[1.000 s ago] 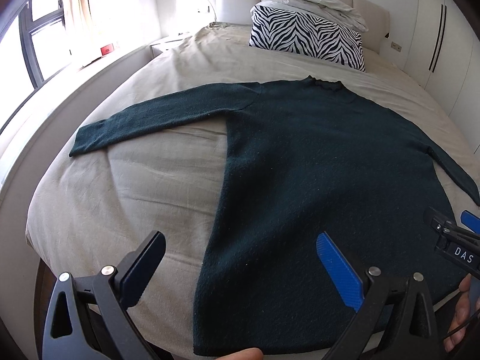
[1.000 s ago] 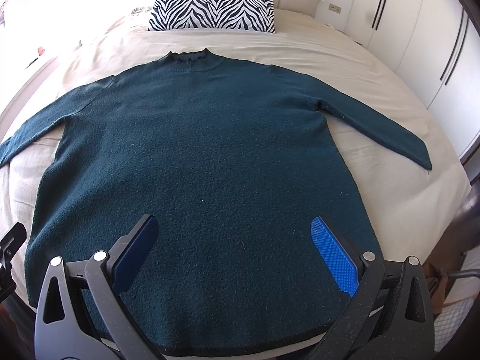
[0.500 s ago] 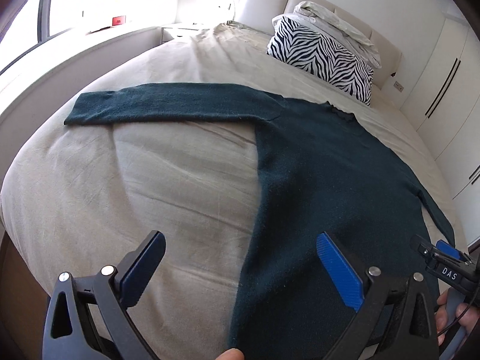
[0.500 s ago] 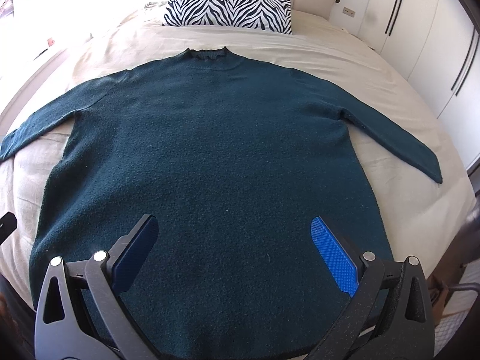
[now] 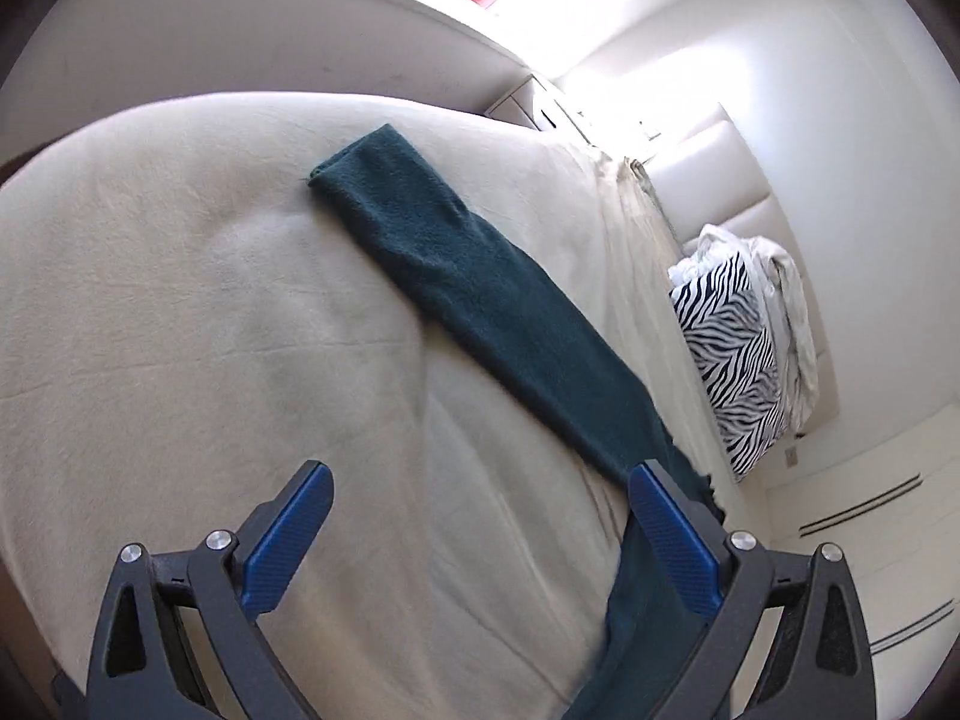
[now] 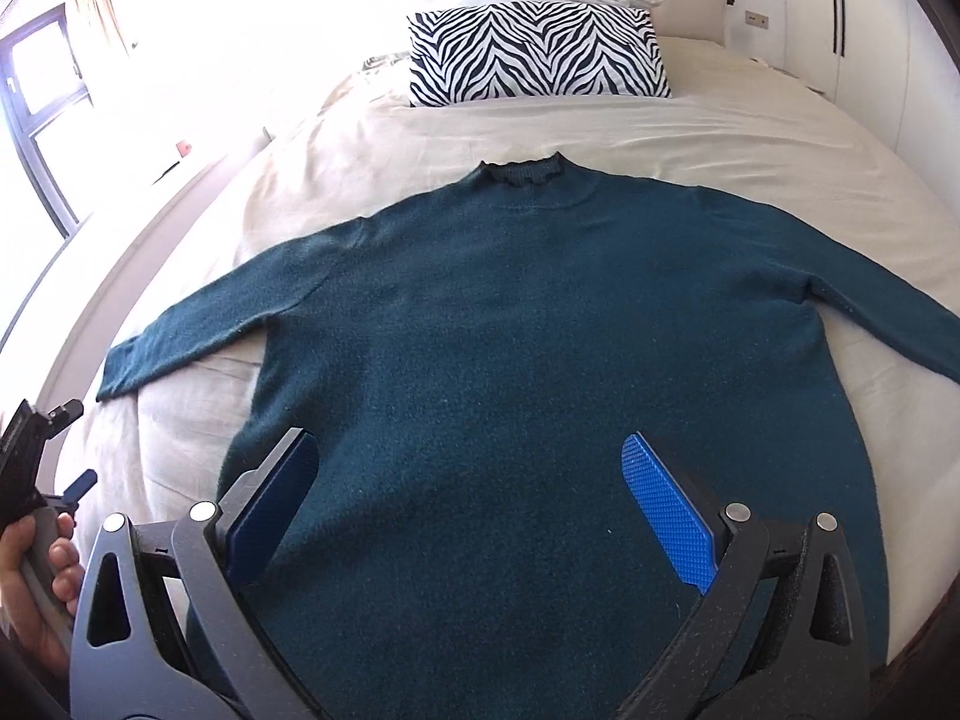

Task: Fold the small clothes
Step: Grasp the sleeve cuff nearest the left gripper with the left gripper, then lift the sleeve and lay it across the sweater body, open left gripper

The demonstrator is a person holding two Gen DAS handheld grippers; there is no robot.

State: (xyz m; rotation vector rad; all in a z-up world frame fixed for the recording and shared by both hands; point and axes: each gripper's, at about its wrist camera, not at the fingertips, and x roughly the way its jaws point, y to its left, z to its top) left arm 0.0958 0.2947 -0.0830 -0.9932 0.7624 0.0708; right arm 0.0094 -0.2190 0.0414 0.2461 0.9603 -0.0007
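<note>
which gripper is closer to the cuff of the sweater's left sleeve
Left. The left gripper hangs open over bare bedsheet facing that cuff; the right gripper hangs open over the sweater's body, farther away.
</note>
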